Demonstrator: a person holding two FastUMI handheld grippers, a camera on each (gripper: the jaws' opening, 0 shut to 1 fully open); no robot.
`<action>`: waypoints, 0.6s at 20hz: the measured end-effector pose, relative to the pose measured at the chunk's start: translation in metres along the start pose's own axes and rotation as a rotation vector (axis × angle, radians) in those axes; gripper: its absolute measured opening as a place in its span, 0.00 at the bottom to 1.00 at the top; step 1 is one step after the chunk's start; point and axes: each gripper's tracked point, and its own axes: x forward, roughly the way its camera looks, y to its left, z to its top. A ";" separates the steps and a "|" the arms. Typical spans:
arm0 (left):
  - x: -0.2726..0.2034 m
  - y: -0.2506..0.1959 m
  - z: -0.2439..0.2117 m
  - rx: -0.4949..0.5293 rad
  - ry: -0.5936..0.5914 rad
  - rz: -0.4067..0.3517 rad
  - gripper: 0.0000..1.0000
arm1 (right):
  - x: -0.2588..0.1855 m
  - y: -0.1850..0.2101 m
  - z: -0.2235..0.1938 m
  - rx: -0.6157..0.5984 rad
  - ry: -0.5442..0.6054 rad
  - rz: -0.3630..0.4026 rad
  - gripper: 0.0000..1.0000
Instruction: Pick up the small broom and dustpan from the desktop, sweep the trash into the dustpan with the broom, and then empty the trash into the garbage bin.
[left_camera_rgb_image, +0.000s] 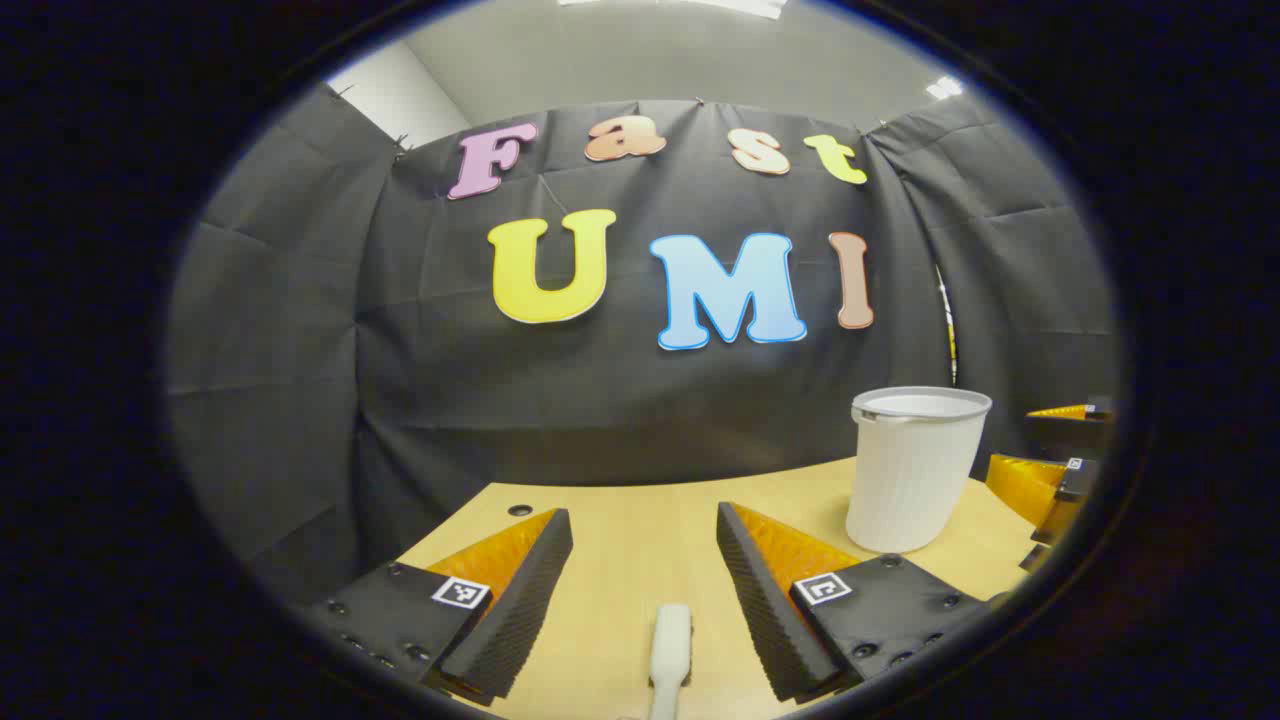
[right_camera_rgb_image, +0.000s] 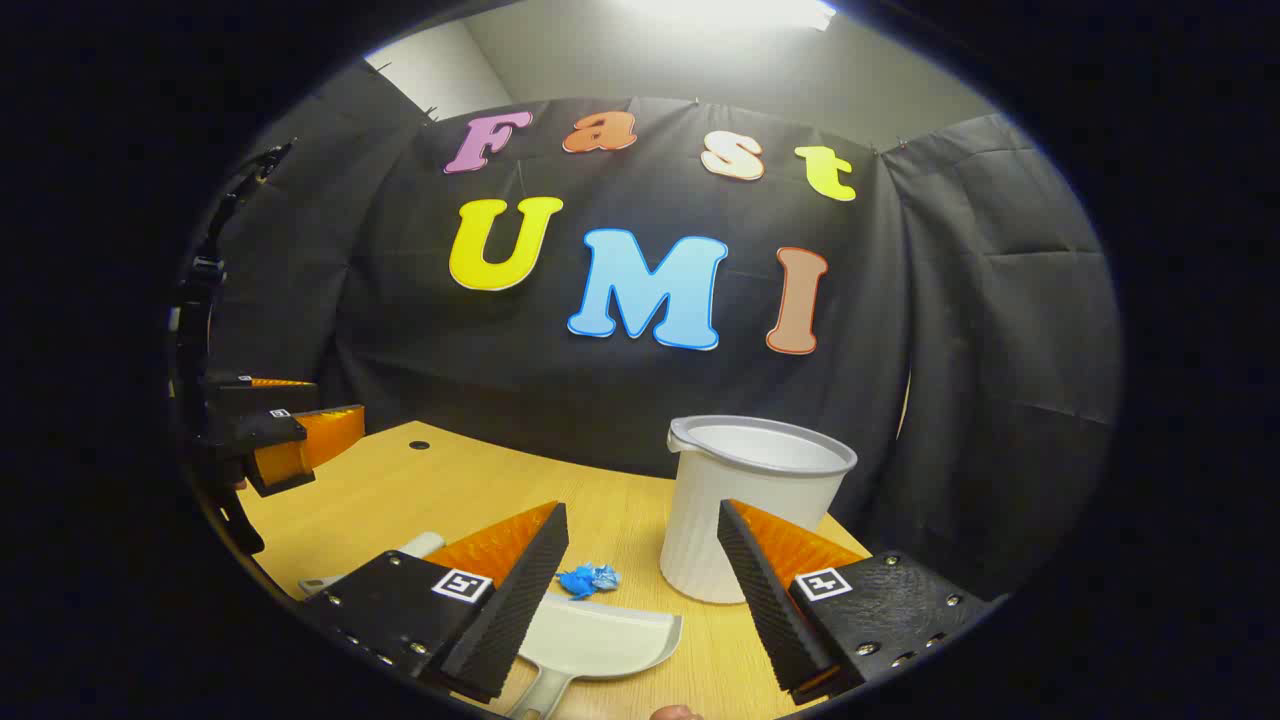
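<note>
Broom handle (left_camera_rgb_image: 670, 655) cut off at lower edge; dustpan (right_camera_rgb_image: 600, 640) partly hidden behind right hand-held gripper (right_camera_rgb_image: 640, 590) finger, handle cropped.

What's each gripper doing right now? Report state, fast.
Left gripper: open, holding nothing; broom handle lies on the desk between its fingers.
Right gripper: open, holding nothing, above the dustpan.

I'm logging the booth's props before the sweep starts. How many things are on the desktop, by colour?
White: 3 – garbage bin, dustpan, broom handle
Blue: 1 – crumpled trash
Total: 4
</note>
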 end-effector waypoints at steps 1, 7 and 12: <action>0.003 -0.001 -0.004 -0.008 0.007 -0.009 0.94 | 0.000 0.003 -0.003 0.003 0.010 0.001 0.94; 0.016 0.006 -0.029 -0.007 0.048 -0.037 0.96 | 0.003 0.015 -0.016 0.034 0.071 -0.009 0.94; 0.021 0.007 -0.042 0.013 0.073 -0.072 0.96 | 0.000 0.020 -0.032 0.067 0.131 -0.036 0.94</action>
